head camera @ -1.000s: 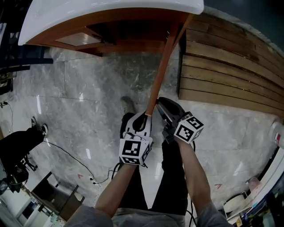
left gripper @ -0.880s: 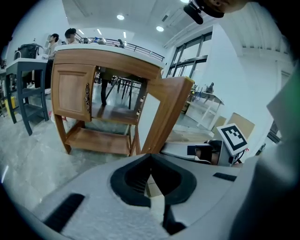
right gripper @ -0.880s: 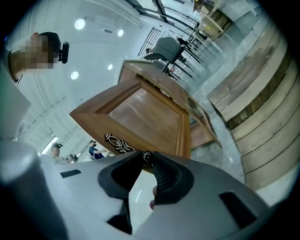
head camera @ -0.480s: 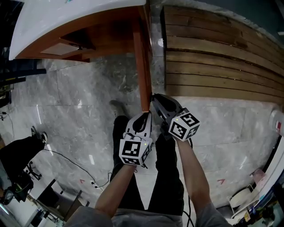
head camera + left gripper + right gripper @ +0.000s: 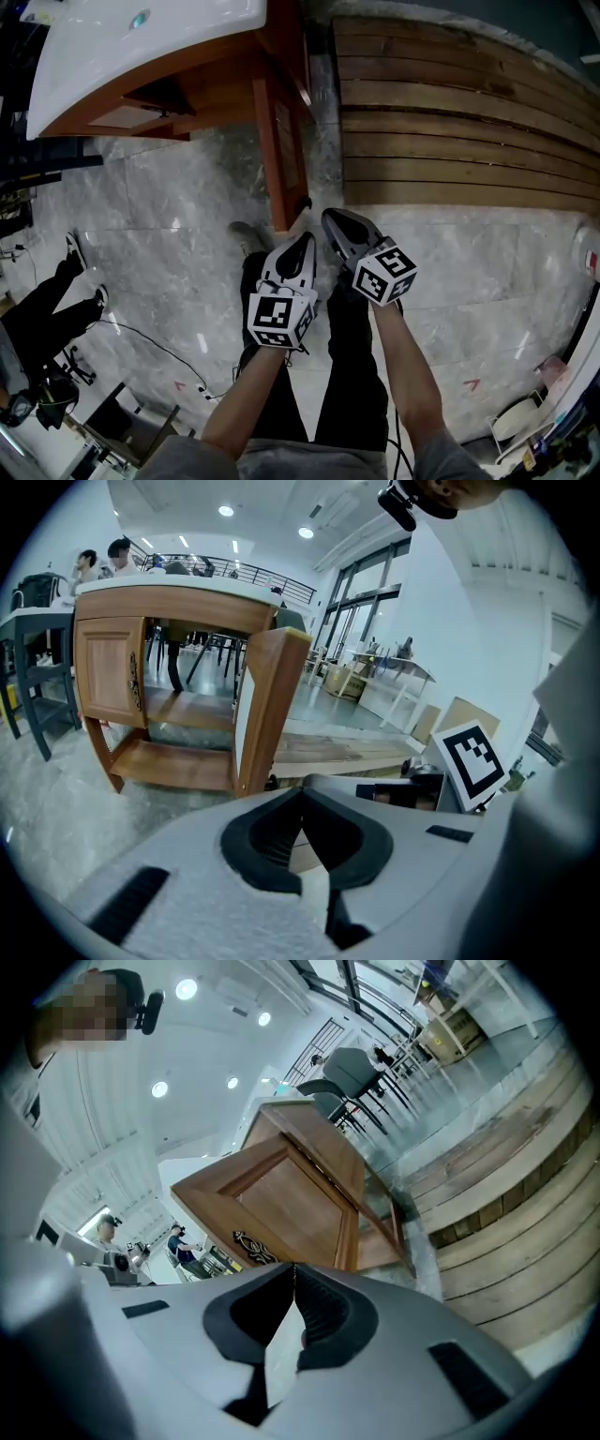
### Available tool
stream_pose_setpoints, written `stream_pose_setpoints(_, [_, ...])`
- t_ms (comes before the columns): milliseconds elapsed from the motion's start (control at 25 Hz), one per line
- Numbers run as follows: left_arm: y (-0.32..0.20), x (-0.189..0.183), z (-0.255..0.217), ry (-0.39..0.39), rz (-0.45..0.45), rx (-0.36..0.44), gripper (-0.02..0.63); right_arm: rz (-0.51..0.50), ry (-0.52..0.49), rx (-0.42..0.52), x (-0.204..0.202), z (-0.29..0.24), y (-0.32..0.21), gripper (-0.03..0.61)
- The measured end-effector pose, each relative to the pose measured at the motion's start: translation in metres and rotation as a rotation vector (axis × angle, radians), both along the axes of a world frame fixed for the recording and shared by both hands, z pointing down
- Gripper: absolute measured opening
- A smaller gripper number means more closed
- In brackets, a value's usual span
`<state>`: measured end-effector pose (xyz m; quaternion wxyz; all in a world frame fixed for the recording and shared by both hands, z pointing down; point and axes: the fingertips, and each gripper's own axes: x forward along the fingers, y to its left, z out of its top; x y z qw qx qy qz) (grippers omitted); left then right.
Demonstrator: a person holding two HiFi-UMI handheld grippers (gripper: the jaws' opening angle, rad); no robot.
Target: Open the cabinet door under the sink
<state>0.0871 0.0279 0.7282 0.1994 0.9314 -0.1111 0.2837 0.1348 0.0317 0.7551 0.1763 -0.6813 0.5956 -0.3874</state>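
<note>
Door (image 5: 279,159) stands wide open from the cabinet (image 5: 187,89) under the sink (image 5: 141,47), its free edge pointing to the near side and ending just in front of both grippers. Left gripper (image 5: 302,240): jaws together, empty, close to that edge. Right gripper (image 5: 330,217): jaws have just been closing and now meet on nothing, tips just right of the door handle (image 5: 251,1244).

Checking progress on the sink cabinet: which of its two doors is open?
The decking-side door, swung out from the cabinet beside the wooden decking; the other door sits flush in its frame.
</note>
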Motion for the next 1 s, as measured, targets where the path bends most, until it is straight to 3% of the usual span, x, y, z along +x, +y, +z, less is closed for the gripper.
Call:
stream_pose_setpoints(560, [0.018, 0.014, -0.096, 0.025, -0.013, 0.059, 0.008, 0.044, -0.010, 0.077, 0.005, -0.097, 0.033, 0.009])
stream_pose_setpoints(1000, [0.010, 0.013, -0.194, 0.091, 0.037, 0.089, 0.008, 0.104, 0.099, 0.108, 0.008, -0.209, 0.036, 0.009])
